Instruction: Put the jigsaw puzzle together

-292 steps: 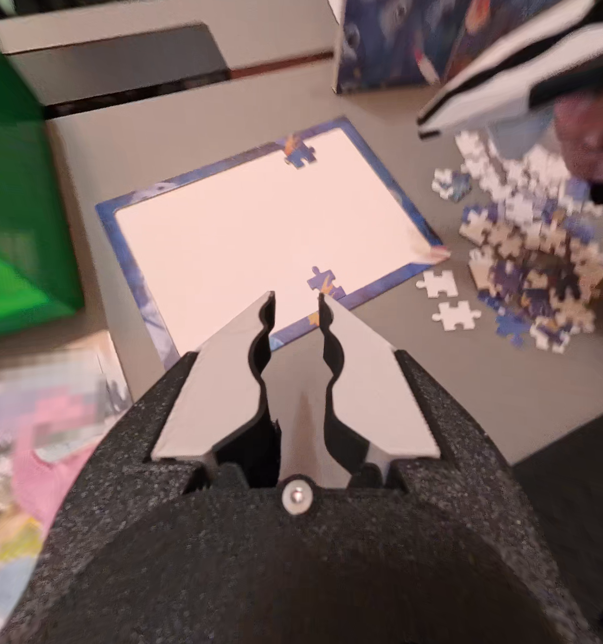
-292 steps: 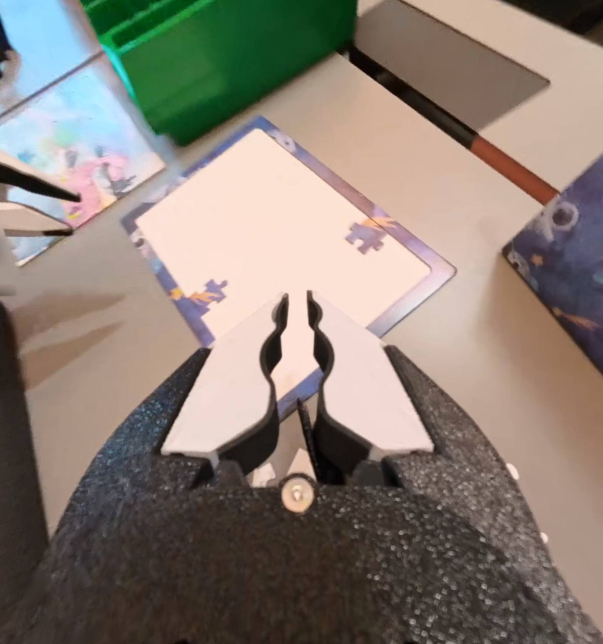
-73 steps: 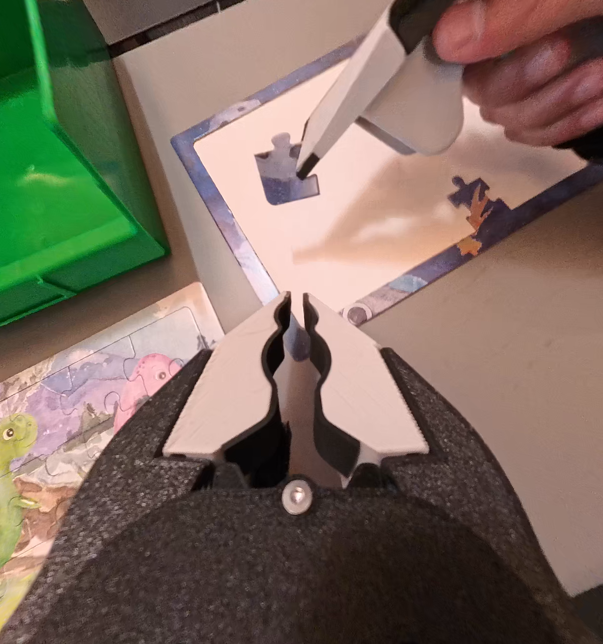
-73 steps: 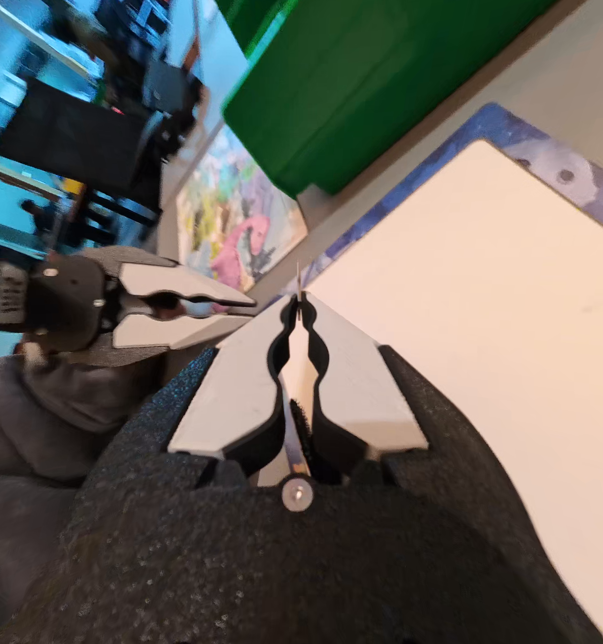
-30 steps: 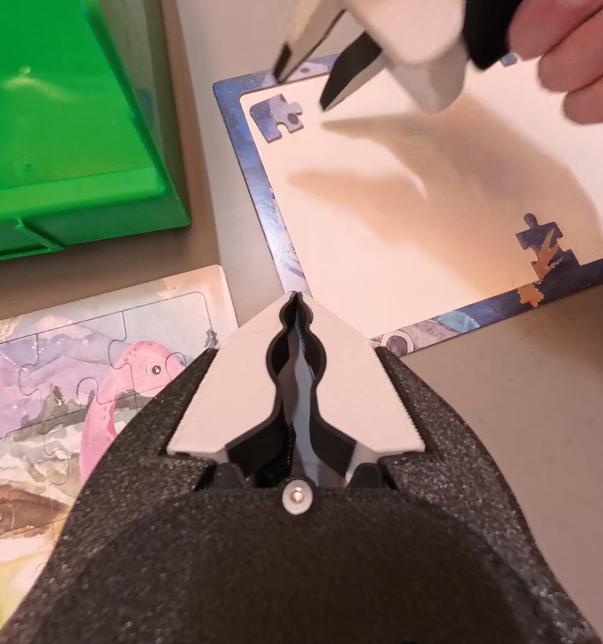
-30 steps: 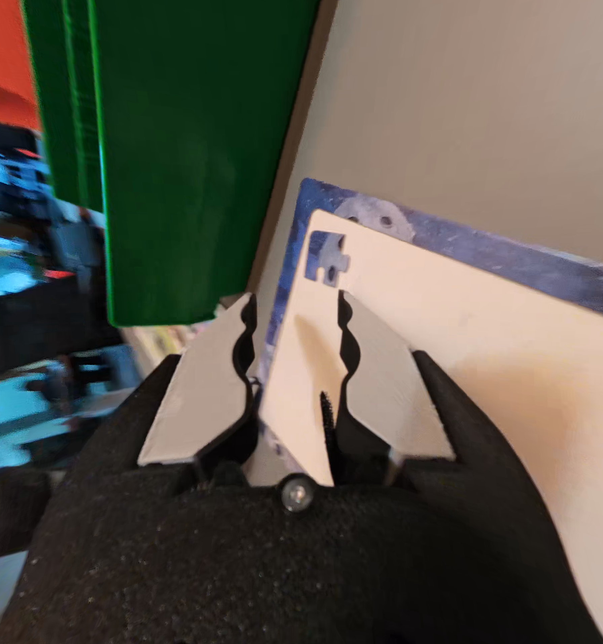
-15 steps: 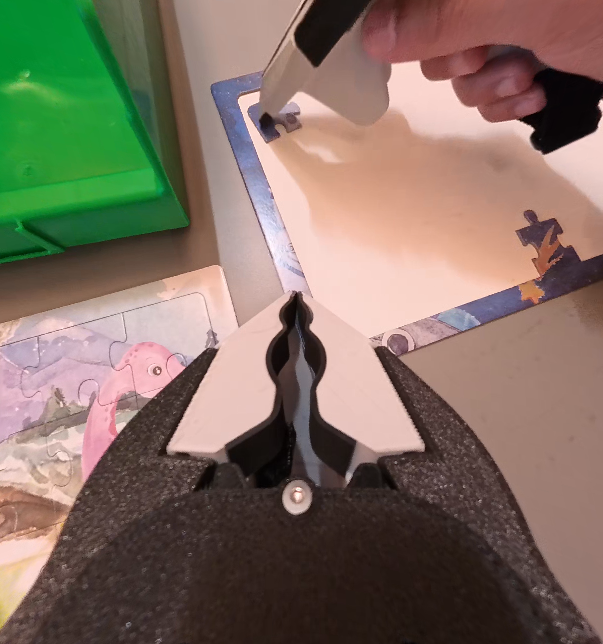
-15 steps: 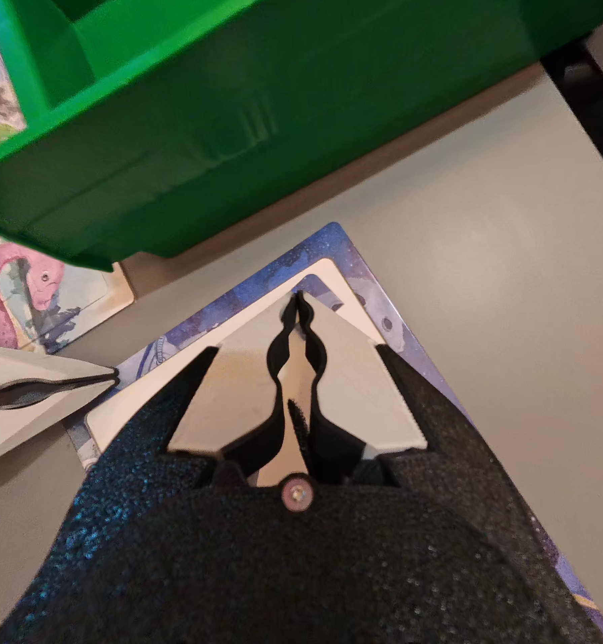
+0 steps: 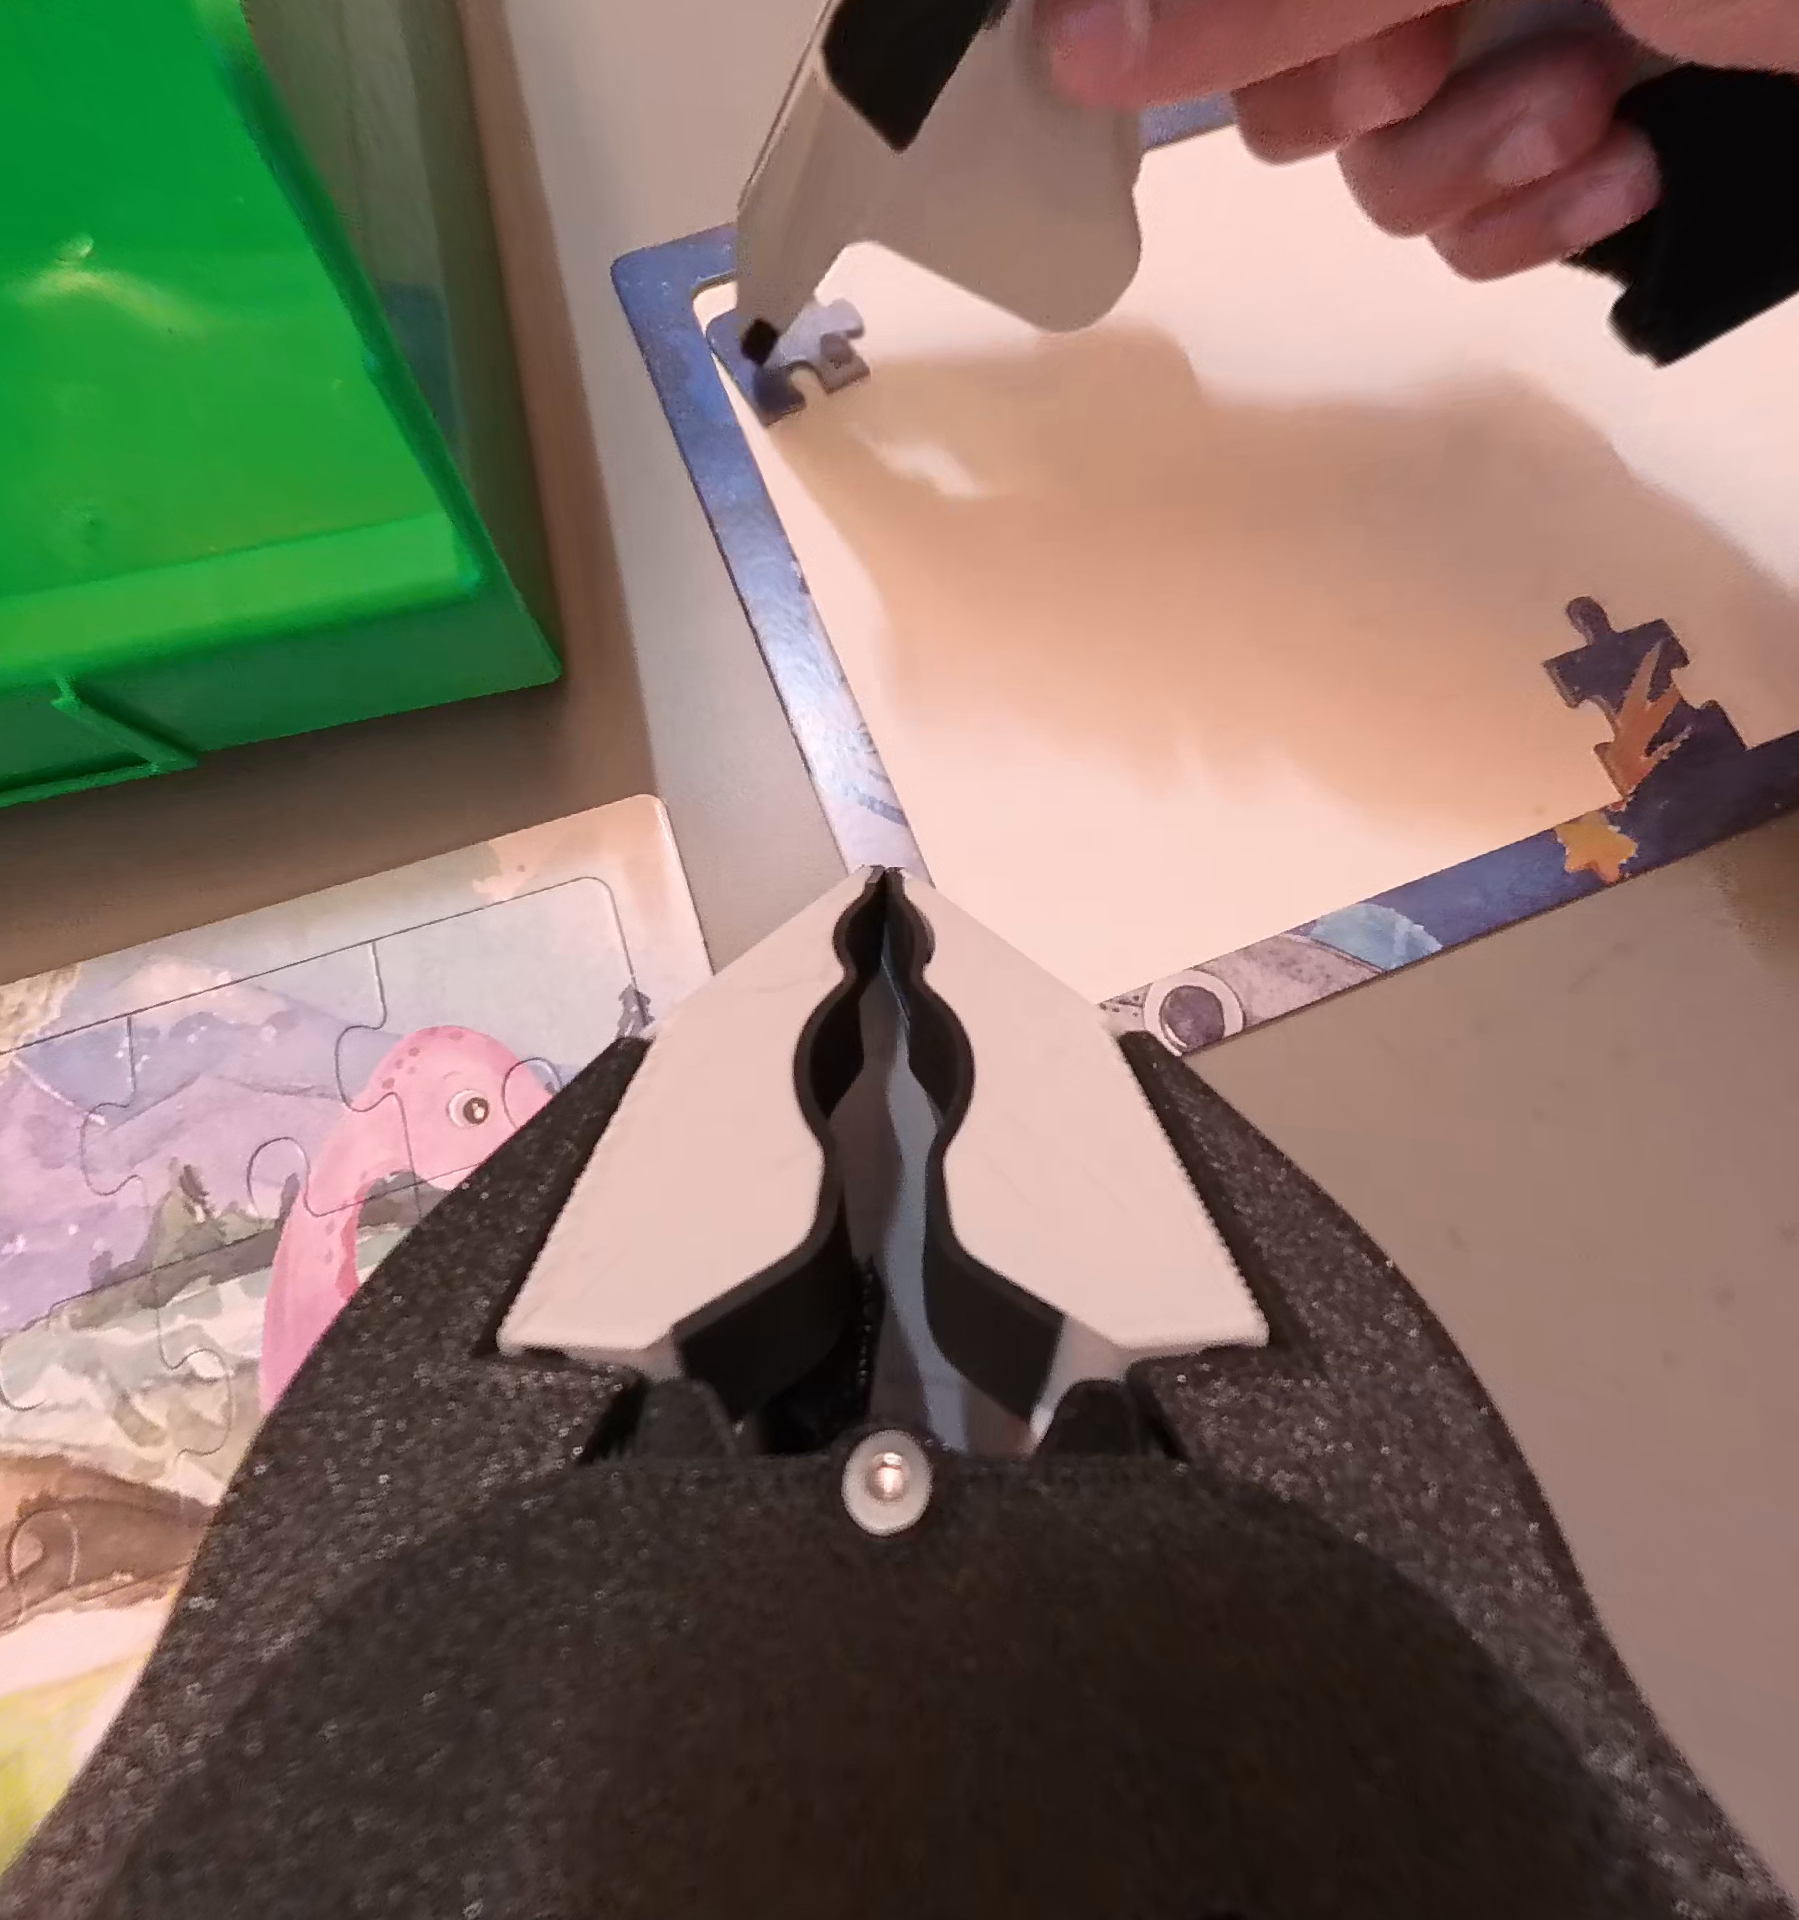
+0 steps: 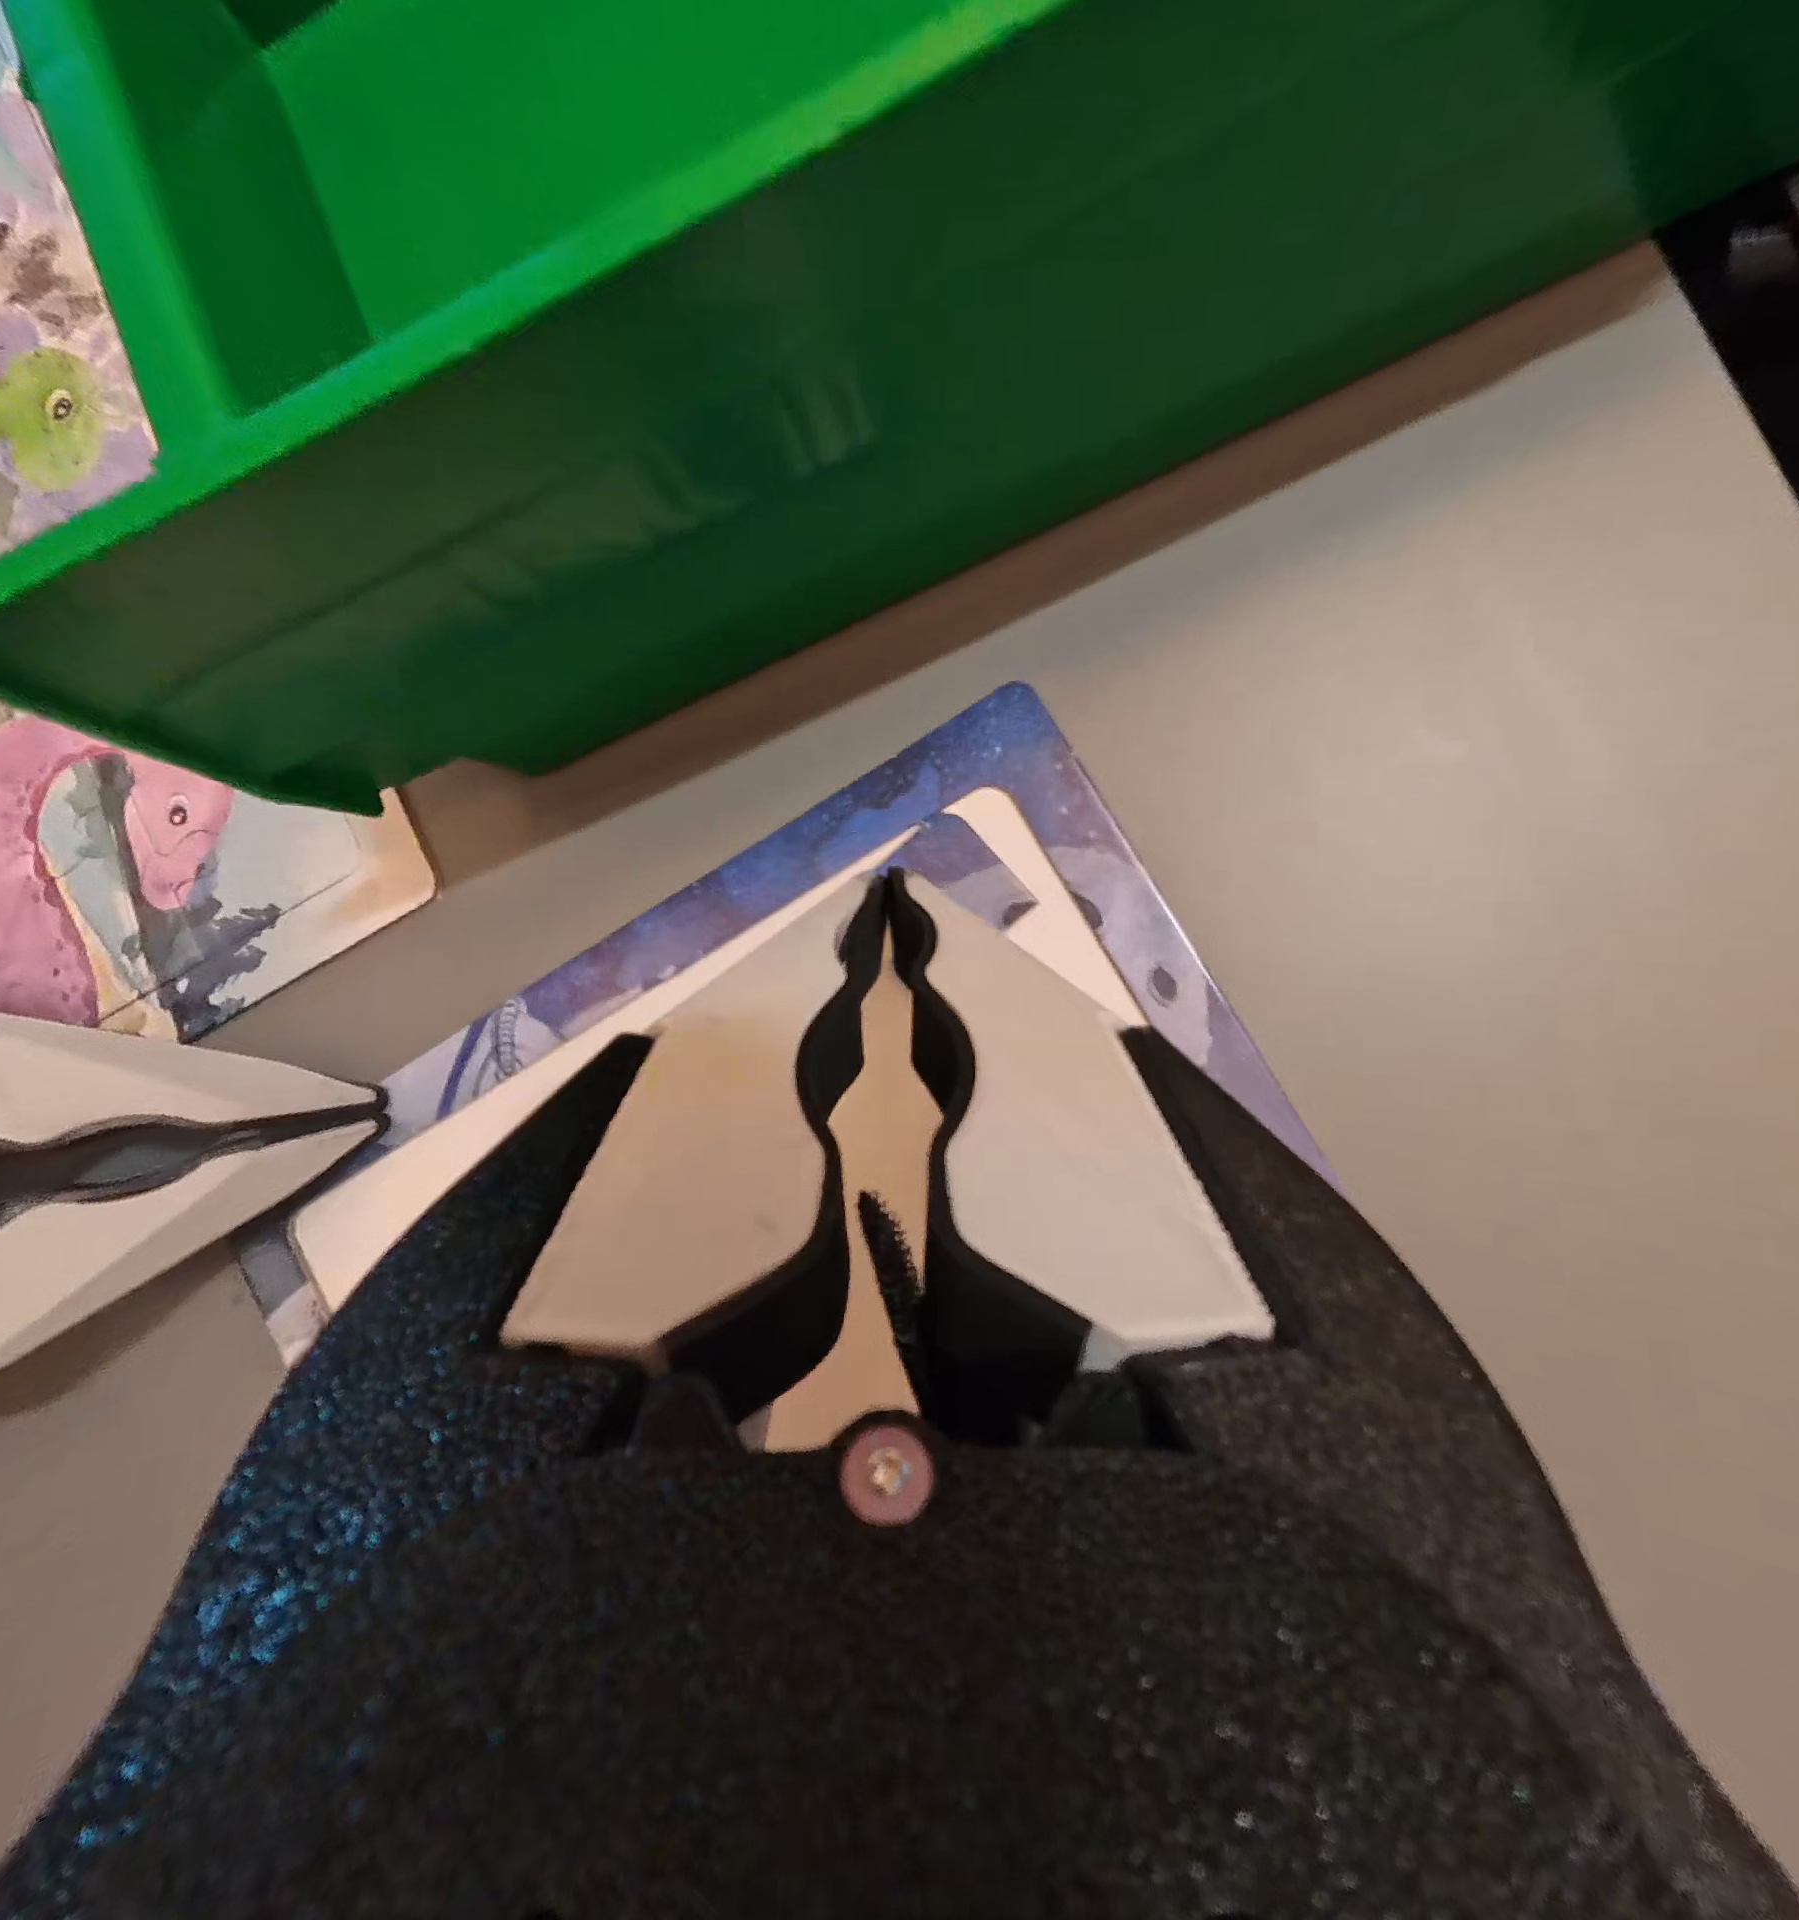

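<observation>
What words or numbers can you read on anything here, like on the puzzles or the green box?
None can be read in either view.
Green bin: moulded ridges on its wall, no readable writing.
Blue puzzle frame: pictures only.
Corner piece under the right gripper: no writing.
Edge piece: no writing.
Dinosaur puzzle: pictures only.
Left gripper: plain.
</observation>
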`<move>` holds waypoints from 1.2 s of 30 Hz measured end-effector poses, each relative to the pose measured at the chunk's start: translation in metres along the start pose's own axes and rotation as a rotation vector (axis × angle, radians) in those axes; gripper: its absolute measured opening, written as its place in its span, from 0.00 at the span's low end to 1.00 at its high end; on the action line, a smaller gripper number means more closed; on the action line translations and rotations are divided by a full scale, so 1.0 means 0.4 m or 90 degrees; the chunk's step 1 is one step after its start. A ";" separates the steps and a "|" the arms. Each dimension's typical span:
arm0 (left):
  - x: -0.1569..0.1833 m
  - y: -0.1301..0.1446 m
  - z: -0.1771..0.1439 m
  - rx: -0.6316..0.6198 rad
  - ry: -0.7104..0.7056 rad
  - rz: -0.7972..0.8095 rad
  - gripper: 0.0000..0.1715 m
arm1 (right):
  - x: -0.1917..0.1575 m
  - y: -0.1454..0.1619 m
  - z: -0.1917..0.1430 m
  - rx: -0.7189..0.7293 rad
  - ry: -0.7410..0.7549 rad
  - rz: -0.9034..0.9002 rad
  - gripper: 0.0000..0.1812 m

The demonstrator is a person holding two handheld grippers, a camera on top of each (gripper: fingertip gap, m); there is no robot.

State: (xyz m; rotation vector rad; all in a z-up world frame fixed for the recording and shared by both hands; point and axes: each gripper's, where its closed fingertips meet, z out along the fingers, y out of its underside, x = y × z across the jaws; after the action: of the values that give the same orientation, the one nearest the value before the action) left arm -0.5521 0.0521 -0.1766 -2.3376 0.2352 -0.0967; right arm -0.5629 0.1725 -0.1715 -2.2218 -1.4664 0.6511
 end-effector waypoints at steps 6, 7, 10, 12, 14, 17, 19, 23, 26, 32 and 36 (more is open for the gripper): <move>0.000 0.001 -0.001 0.000 0.003 0.000 0.00 | 0.008 -0.017 0.026 -0.007 0.019 0.001 0.00; 0.000 0.001 -0.001 0.000 0.002 0.000 0.00 | 0.013 -0.022 0.024 -0.002 0.023 0.004 0.00; 0.000 0.001 -0.001 0.000 0.003 0.001 0.00 | 0.019 -0.026 -0.005 0.013 0.019 -0.003 0.00; 0.000 0.001 0.000 0.000 0.006 0.000 0.00 | 0.027 0.007 -0.016 -0.025 0.023 -0.026 0.00; 0.000 0.001 0.000 0.000 0.008 -0.001 0.00 | 0.025 0.036 -0.019 -0.057 0.022 -0.043 0.00; 0.000 0.001 0.000 0.000 0.007 0.001 0.00 | 0.010 0.039 -0.009 -0.061 0.022 -0.059 0.00; 0.000 0.001 0.000 0.000 0.005 0.004 0.00 | -0.003 0.023 0.000 -0.048 0.017 -0.056 0.00; 0.000 0.001 -0.001 0.000 0.005 0.004 0.00 | 0.000 0.010 0.003 -0.036 0.028 -0.047 0.00; 0.000 0.001 0.000 0.001 0.009 0.001 0.00 | 0.041 0.039 -0.019 -0.052 0.049 -0.021 0.00; 0.000 0.001 -0.001 0.000 0.012 0.002 0.00 | 0.023 0.047 -0.013 -0.039 0.044 -0.024 0.00; 0.000 0.002 -0.001 0.000 0.013 0.003 0.00 | 0.006 0.033 -0.001 -0.042 0.053 -0.029 0.00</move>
State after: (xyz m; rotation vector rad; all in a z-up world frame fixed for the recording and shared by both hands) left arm -0.5521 0.0512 -0.1768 -2.3374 0.2512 -0.1178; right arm -0.5519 0.1696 -0.1789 -2.2288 -1.5124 0.4976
